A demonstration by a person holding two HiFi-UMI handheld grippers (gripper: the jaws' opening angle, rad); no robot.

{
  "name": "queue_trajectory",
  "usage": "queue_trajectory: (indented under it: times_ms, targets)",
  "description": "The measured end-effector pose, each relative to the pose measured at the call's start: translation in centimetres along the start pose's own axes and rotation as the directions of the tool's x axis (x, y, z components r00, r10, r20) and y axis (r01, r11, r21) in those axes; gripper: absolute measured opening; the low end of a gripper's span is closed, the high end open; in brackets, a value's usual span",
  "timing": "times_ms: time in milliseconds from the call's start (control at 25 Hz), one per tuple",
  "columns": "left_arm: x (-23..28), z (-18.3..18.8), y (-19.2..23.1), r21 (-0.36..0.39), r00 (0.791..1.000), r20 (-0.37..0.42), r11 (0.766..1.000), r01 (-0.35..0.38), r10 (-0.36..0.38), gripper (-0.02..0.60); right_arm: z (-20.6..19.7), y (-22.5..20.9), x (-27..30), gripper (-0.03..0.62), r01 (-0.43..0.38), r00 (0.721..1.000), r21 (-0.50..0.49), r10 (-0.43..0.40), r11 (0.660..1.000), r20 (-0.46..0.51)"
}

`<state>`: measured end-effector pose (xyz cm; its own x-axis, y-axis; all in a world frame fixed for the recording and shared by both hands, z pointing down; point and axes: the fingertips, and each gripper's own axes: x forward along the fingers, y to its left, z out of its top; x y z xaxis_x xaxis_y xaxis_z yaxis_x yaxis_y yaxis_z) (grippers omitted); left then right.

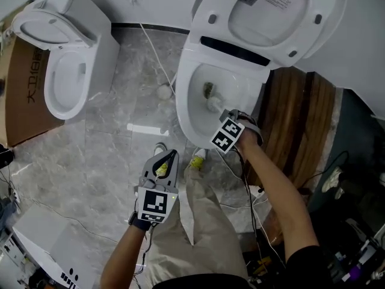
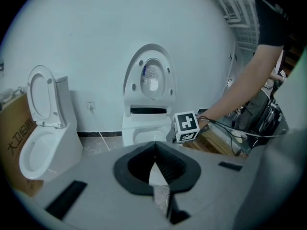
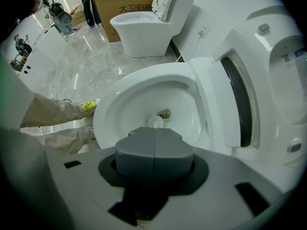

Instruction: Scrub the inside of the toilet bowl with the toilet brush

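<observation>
currently: right gripper [image 3: 154, 134] clamped on white-headed toilet brush [image 3: 155, 121] in glossy white ceramic toilet bowl [image 3: 125, 104]; left gripper [image 2: 154, 148] closed, empty; risk: hard strokes splash water over rim

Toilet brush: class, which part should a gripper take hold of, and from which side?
Grip the handle's upper end, coming from the front of the bowl: the toilet brush stands head-down inside it, and the raised lid blocks the back. The right gripper is shut on it.

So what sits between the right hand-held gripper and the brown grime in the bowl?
The white toilet brush head, just short of that grime; clearest in the right gripper view.
</observation>
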<state>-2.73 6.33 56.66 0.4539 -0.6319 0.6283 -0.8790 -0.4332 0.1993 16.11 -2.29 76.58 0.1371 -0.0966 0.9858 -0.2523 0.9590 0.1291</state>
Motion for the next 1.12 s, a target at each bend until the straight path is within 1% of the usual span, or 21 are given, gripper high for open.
queue_trajectory:
  times_ms: [120, 320, 480, 800, 1120]
  targets:
    - [-0.5, -0.4, 0.5, -0.006, 1.000, 0.002, 1.000, -0.005, 0.005, 0.011, 1.0, 0.7, -0.6, 0.153, -0.015, 1.000, 0.003, 0.015, 1.000, 0.003]
    - [-0.8, -0.9, 0.5, -0.015, 1.000, 0.001, 1.000, 0.000, 0.000, 0.011, 2.3, 2.3, -1.5, 0.152, -0.031, 0.999, -0.029, 0.032, 0.999, 0.019]
    - [-1.1, -1.2, 0.8, -0.015, 1.000, 0.001, 1.000, -0.003, 0.003, 0.011, 3.7, 3.0, -1.6, 0.152, -0.014, 0.999, -0.077, 0.017, 0.997, 0.041]
    - [-1.5, -1.9, 1.4, -0.030, 1.000, -0.006, 0.999, -0.024, 0.024, 0.011, 6.0, 1.9, -1.9, 0.150, 0.003, 0.996, -0.088, 0.004, 0.996, 0.085]
    - [-1.0, -1.9, 0.9, -0.041, 1.000, -0.007, 0.999, -0.026, 0.025, 0.011, 7.6, -0.4, -1.5, 0.150, 0.026, 0.992, -0.063, -0.018, 0.998, 0.126]
